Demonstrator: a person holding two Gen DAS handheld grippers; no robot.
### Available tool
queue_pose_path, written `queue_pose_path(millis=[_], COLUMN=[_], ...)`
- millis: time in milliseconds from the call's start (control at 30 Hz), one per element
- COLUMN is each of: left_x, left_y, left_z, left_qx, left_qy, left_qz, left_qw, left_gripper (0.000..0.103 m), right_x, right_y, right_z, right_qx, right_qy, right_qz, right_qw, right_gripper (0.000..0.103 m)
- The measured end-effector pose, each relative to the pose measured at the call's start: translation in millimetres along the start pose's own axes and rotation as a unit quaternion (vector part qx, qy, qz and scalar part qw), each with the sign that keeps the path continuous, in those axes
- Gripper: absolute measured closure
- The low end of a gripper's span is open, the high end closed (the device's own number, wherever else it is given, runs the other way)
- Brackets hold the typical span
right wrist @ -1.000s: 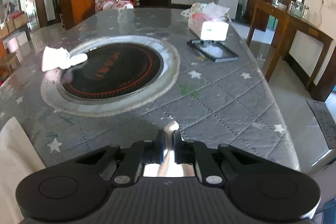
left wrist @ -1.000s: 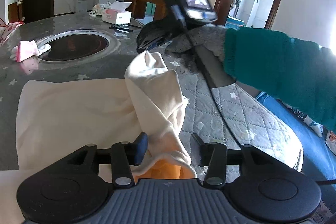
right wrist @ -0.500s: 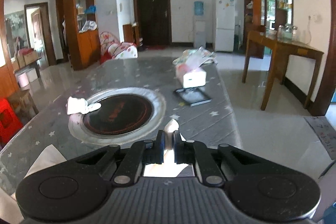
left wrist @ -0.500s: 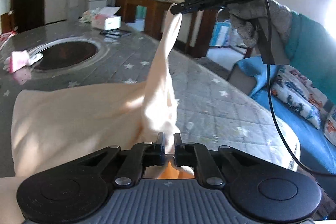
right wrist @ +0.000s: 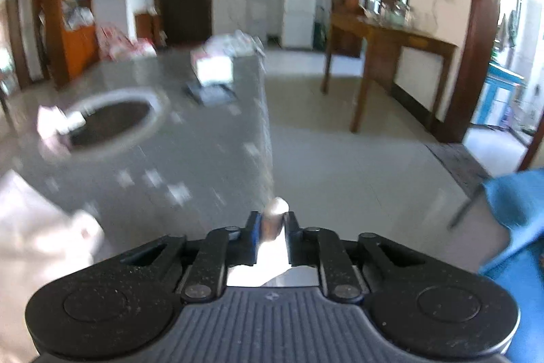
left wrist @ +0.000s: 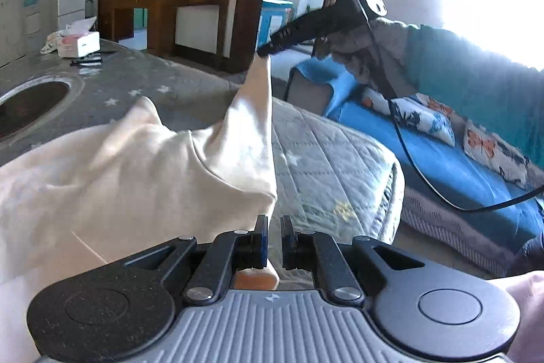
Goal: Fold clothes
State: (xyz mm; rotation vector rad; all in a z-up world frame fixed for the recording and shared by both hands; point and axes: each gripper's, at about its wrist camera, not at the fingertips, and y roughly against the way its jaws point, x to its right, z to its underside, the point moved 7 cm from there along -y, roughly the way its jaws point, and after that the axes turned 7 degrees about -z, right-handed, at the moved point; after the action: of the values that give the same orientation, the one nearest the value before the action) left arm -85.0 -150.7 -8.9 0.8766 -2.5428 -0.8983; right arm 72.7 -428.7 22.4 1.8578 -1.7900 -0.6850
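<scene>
The left wrist view looked from just behind the left gripper (left wrist: 273, 238), low over the cloth (left wrist: 142, 165), rightward toward the right gripper (left wrist: 263, 53) and sofa (left wrist: 442, 159). The right wrist view, blurred, sat higher, apparently facing down the table (right wrist: 210, 159). Both views shared the table, hob (right wrist: 108, 125) and tissue box (right wrist: 214, 67).

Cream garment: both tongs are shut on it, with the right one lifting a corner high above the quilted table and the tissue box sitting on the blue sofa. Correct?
Not quite. In the left wrist view the tissue box sits on the far end of the table, not the sofa. The rest holds: the right tongs lift a corner of the cream garment, and the left tongs pinch it too.
</scene>
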Motion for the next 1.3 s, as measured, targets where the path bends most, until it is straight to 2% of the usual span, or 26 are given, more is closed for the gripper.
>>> queue_pose_path(millis=[100,133,300,400,567,633,700,767,800,933,1133,1300], left_x=[-2,-5,-25,-32,-32,-30,-32,-35,-38,-52,-70,-75], left_y=[0,2,3,-4,-15,-17,-11,-4,1,13,20,24], left_z=[-3,-6,-19,-16,-3,2,0,-2,-4,-5,6,14], left_qx=[0.002,0.006,0.019,0.008,-0.018,-0.026,-0.017,-0.005,0.004,0.016,0.01,0.007], left_qy=[0.008,0.011,0.046,0.062,0.071,0.075,0.082,0.089,0.092,0.114,0.138,0.144], left_qz=[-0.002,-0.006,-0.03,-0.035,-0.031,-0.031,-0.035,-0.043,-0.052,-0.076,-0.096,-0.105], left_qw=[1.0,0.9999,0.9983,0.9974,0.9968,0.9964,0.9959,0.9951,0.9944,0.9905,0.9857,0.984], left_gripper=[0.094,0.093,0.088,0.088,0.088,0.088,0.081,0.065,0.063,0.053,0.051,0.049], right_x=[5,5,-18,-31,-68,-81,-93,-104,-110,-122,-117,-111], right_y=[-2,0,7,9,4,1,-3,-7,-9,-11,-13,-9], right_z=[21,23,27,29,41,46,51,56,59,68,82,90], right_qx=[-0.016,-0.016,0.001,0.004,-0.013,-0.021,-0.026,-0.026,-0.025,-0.022,-0.026,-0.007], right_qy=[-0.002,-0.001,0.014,0.017,0.038,0.043,0.044,0.045,0.046,0.059,0.06,0.059], right_qz=[0.015,0.014,-0.014,-0.039,-0.095,-0.112,-0.127,-0.137,-0.141,-0.143,-0.133,-0.133], right_qw=[1.0,1.0,1.0,0.999,0.995,0.993,0.991,0.989,0.989,0.988,0.989,0.989], right_gripper=[0.075,0.068,0.048,0.045,0.031,0.03,0.026,0.019,0.019,0.012,0.0,0.0])
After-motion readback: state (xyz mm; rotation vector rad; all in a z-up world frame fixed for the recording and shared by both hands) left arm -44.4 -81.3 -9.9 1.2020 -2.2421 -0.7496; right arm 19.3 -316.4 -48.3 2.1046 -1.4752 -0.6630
